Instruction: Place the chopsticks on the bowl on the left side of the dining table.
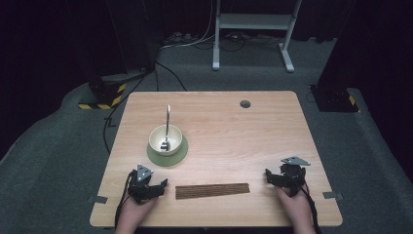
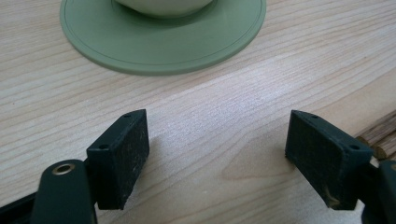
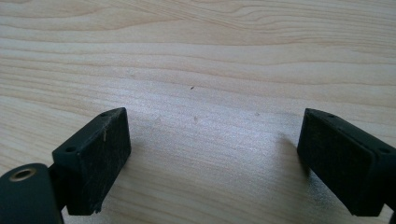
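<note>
Slatted mat [image 1: 212, 190] lies between the left gripper [image 1: 157, 187] and right gripper [image 1: 273, 177], both spread wide.

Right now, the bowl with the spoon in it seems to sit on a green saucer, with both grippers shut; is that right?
Not quite: both grippers are open. The left gripper and right gripper views show their jaws wide apart over bare table. The bowl with the spoon does sit on the green saucer.

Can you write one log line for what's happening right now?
left hand-held gripper: open, empty | right hand-held gripper: open, empty | spoon: in bowl
</note>
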Available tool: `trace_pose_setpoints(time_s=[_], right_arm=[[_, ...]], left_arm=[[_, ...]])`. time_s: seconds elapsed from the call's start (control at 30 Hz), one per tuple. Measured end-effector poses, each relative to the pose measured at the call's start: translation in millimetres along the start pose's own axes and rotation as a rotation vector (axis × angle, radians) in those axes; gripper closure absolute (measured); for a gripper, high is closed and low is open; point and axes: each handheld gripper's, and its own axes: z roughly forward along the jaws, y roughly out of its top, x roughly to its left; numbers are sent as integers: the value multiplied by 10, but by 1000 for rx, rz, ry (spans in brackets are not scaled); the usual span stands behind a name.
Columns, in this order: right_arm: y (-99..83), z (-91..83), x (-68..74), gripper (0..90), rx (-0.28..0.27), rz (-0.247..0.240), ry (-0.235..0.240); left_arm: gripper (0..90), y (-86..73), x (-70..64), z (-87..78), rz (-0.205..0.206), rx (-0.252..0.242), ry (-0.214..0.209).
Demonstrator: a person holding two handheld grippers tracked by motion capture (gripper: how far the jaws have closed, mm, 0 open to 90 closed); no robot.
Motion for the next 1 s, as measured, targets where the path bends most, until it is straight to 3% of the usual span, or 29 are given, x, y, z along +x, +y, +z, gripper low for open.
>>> trace_pose_setpoints(time_s=[0.13, 0.3, 0.37, 0.47, 0.57, 0.63, 0.87, 1.0], right_arm=[[-7, 11, 2, 94, -17, -7, -18], [-7, 11, 1, 94, -17, -8, -18], [-8, 10, 0, 94, -17, -9, -17], [-6, 12, 5, 94, -20, 1, -17], [-6, 11, 5, 94, -19, 1, -17], [-11, 9, 9, 94, -17, 3, -14], [-18, -3, 23, 93, -12, 9, -26], [-17, 2, 13, 91, -14, 8, -23]], left_arm=[[248, 27, 14, -25, 1, 23, -19], [278, 52, 7, -80, 10, 7, -43], [278, 58, -10, -134, -15, -3, -58], [275, 59, -15, -145, -10, 11, -82], [252, 63, -13, -157, -11, 6, -64], [252, 81, 7, -175, -43, 1, -87], [255, 106, -42, -222, -11, -9, -76], [261, 89, -85, -189, 37, 3, -103]])
